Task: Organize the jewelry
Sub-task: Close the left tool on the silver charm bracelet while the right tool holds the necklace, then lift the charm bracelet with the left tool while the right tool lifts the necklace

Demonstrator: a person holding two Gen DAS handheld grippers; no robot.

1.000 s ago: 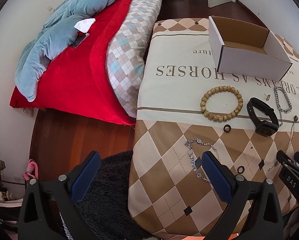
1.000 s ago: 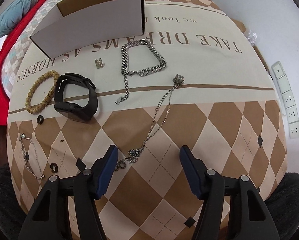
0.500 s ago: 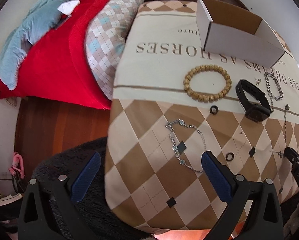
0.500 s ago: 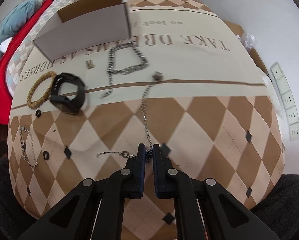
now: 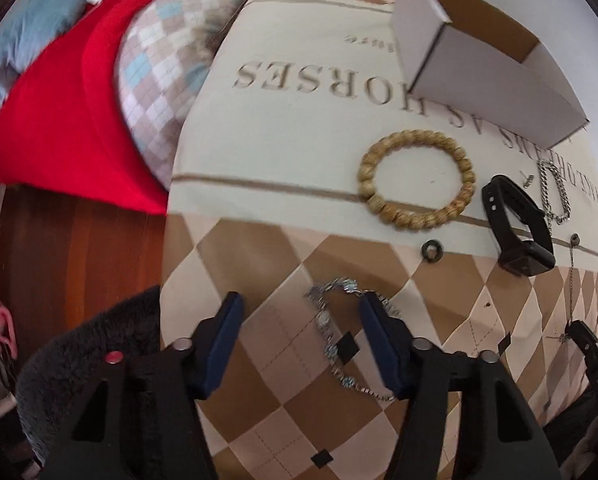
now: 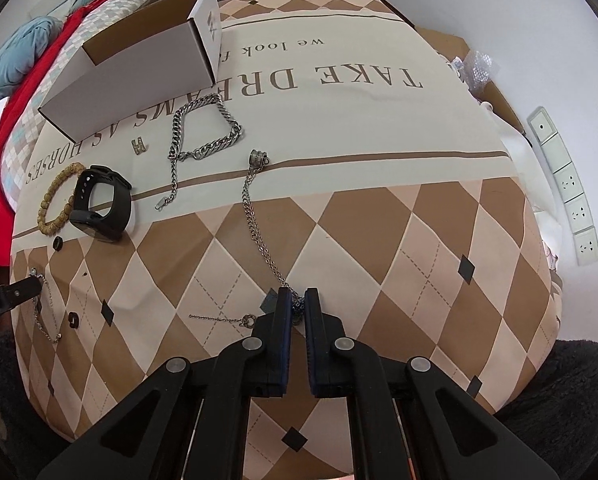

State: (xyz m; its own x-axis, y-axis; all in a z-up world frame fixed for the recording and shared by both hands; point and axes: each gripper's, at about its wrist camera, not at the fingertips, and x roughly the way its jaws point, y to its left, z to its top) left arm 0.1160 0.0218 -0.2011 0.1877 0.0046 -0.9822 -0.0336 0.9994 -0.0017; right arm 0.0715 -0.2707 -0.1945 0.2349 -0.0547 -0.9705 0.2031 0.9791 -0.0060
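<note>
Jaws of the right gripper (image 6: 295, 304) are pinching tight on the thin chain necklace (image 6: 255, 224), gripping it at the near end, while the rest of the chain is trailing away across the counter (image 6: 419, 240) to a small ring charm (image 6: 258, 159). Jaws of the left gripper (image 5: 299, 338) are closing, with the sparkly bracelet (image 5: 331, 340) lying between them on the checked cloth, not yet squeezed. Farther out, a wooden bead bracelet (image 5: 417, 180) is lying beside a black watch band (image 5: 517, 228), with a small black ring (image 5: 431, 249) just below the beads. A thick silver chain (image 6: 203, 132) is sitting near the open white box (image 6: 139, 76). A red blanket (image 5: 67, 120) is lying on the left.
</note>
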